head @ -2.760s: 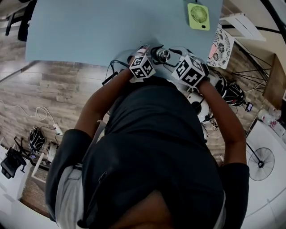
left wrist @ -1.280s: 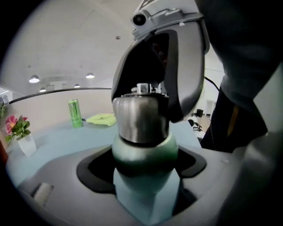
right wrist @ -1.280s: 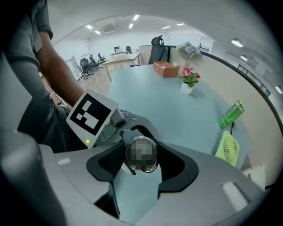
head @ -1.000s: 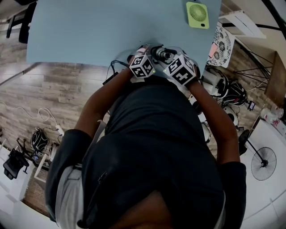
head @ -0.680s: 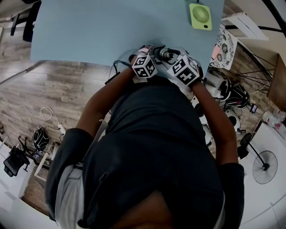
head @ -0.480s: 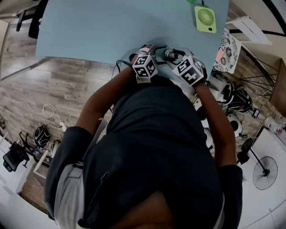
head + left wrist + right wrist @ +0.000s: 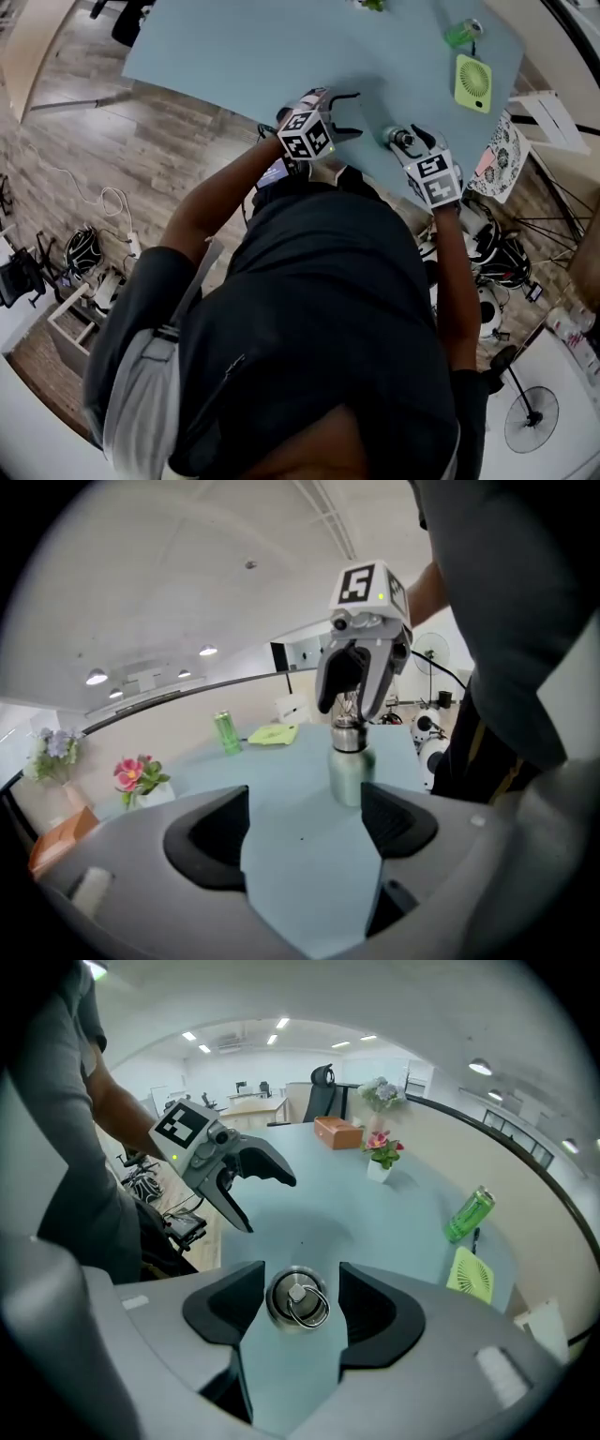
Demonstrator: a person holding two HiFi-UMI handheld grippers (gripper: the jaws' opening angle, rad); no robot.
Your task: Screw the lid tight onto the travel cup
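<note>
Left tool [image 7: 352, 114]: jaws apart with nothing between them, only bare tabletop [image 7: 281, 47]; in the head view it sits left of centre near the tabletop's near edge, just left of the cup.
Right tool [image 7: 350, 705]: clamped from above on the lid [image 7: 298, 1299], its dark pads hugging the lid on both sides (a thin sliver of tabletop shows beside one pad).
Travel cup [image 7: 348, 775]: upright on the tabletop, pale metal body, lid seated on its mouth; centre of the left gripper view, well beyond that tool's jaws.
Lid: steel disc with a square stud and a wire ring lying on top.
Writing: no words can be read. The marker cubes [image 7: 307, 136] carry black-and-white square patterns only; the green can [image 7: 468, 1214], right of centre in the right gripper view, has dark print too small to read.
Other things: a lime green fan [image 7: 470, 1277] lying flat below the can, a pot of pink flowers [image 7: 381, 1152] and an orange box [image 7: 337, 1132] at upper centre.
Hidden: the cup's body is out of sight beneath its lid in the right gripper view, and mostly covered by the right tool in the head view (the person's torso fills that view's lower half).
</note>
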